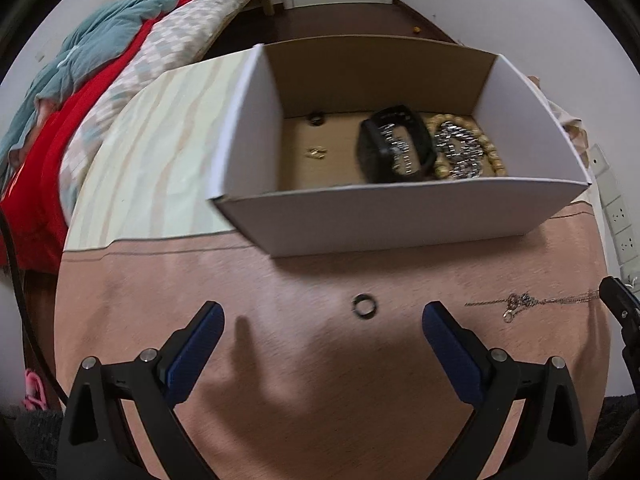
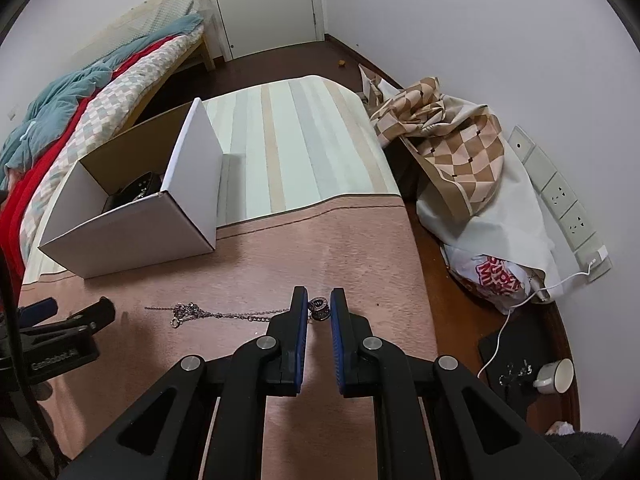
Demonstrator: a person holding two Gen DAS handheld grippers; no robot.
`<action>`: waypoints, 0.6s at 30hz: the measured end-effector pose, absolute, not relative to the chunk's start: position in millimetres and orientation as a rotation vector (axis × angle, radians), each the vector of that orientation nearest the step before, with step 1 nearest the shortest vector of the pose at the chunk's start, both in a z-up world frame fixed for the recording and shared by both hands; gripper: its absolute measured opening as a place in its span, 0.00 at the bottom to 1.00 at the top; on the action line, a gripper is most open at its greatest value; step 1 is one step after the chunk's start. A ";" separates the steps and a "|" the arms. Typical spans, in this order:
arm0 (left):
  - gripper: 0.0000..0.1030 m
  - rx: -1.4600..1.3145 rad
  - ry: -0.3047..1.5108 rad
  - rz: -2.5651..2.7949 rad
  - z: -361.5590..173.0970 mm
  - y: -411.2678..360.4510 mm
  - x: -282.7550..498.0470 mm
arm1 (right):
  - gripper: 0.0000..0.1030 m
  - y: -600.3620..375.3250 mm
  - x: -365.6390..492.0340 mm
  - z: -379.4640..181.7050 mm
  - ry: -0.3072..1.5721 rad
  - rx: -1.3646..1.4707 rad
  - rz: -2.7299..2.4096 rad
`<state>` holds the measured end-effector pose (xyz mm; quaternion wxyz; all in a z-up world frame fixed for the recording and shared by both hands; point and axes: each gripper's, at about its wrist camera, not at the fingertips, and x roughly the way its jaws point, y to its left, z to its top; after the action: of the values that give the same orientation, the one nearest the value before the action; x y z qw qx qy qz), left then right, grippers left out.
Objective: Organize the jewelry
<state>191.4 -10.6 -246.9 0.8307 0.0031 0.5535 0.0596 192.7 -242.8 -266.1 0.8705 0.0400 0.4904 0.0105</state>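
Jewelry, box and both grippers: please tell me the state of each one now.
Left gripper: open, holding nothing.
Right gripper: nearly closed around the pendant; contact unclear.
Ring: loose on the table, outside the box.
Chain necklace: stretched out on the table.
Box: open, with a black bracelet inside.

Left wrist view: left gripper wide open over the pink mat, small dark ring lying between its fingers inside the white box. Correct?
Not quite. The ring lies on the pink mat, outside and in front of the white box, as the left wrist view shows. The rest holds: the left gripper is wide open over the mat, the ring between its fingers.
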 end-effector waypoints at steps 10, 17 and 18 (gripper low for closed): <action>0.10 0.024 1.163 0.064 -244.4 -24.6 191.5 | 0.11 -248.6 193.6 -263.9 1.022 0.097 0.019; 0.10 -0.002 1.149 0.051 -230.9 -21.8 184.3 | 0.11 -244.9 189.3 -244.1 0.987 0.114 0.043; 0.10 -0.005 1.142 0.049 -227.1 -22.1 182.4 | 0.11 -244.2 188.4 -239.9 0.981 0.118 0.050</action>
<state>182.4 -22.1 -227.1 0.8411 -0.0024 0.5403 0.0234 188.4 -244.2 -239.9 0.8802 0.0567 0.4707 0.0239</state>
